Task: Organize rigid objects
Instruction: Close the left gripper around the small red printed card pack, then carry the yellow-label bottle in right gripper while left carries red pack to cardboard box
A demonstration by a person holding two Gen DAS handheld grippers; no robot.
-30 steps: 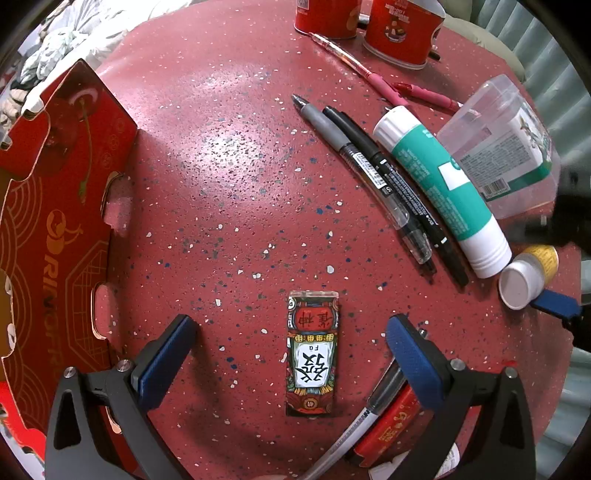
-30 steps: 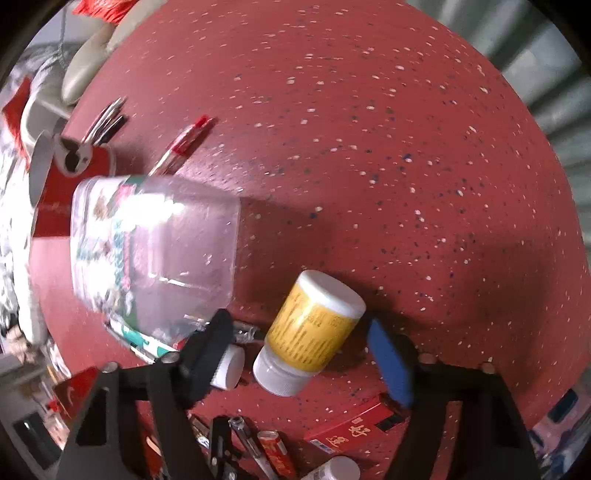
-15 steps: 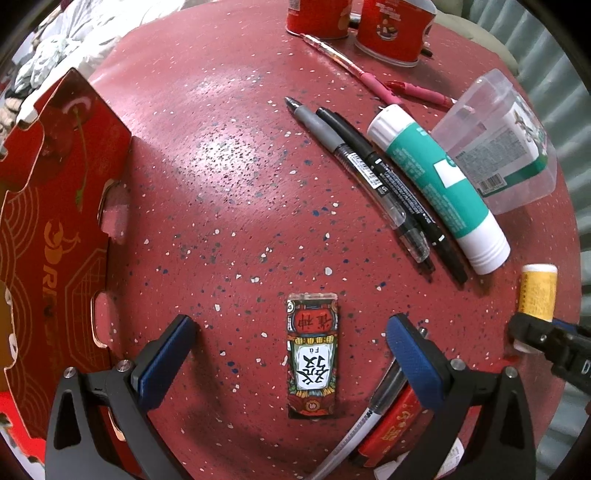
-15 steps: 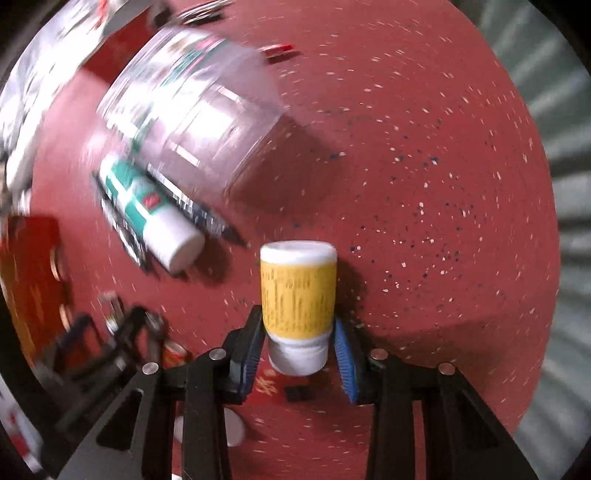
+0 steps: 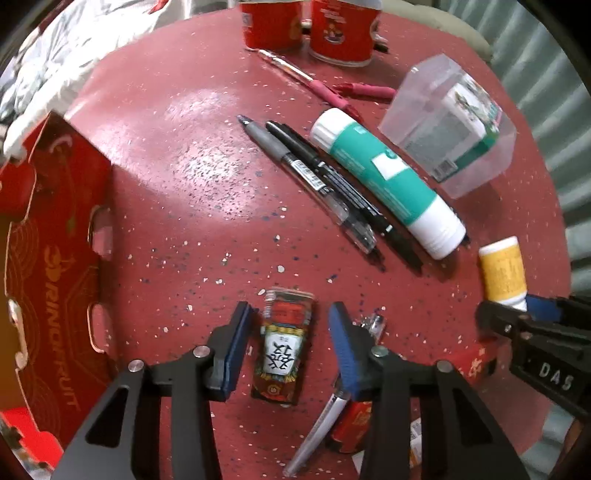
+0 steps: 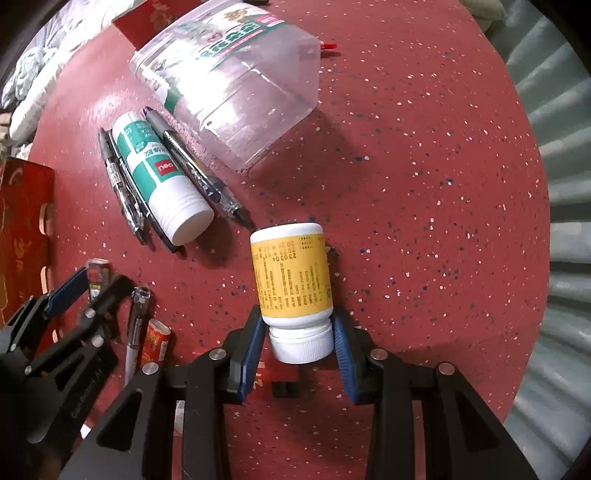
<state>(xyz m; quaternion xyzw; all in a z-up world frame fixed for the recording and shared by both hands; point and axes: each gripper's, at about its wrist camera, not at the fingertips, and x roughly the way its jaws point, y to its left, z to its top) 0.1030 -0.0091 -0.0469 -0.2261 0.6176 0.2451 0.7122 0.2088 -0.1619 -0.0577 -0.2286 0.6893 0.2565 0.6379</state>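
My right gripper [image 6: 299, 332] is shut on a yellow-labelled white pill bottle [image 6: 291, 280], held by its cap end above the red speckled table; the bottle also shows in the left wrist view [image 5: 503, 271]. My left gripper [image 5: 286, 328] is open, its jaws narrowed on either side of a small red printed card box [image 5: 282, 354] lying flat on the table; the pads do not touch it. A green-and-white glue stick [image 5: 388, 181] lies between black pens [image 5: 314, 181].
A clear plastic tub [image 5: 450, 122] lies on its side at the right. A red cardboard box [image 5: 44, 266] stands at the left. Two red cups [image 5: 343, 29] and pink pens [image 5: 317, 88] are at the back. More pens and a red lighter [image 5: 351, 417] lie by my left gripper.
My right gripper closed on the pill bottle and lifted it off the table. My left gripper's jaws narrowed around the card box.
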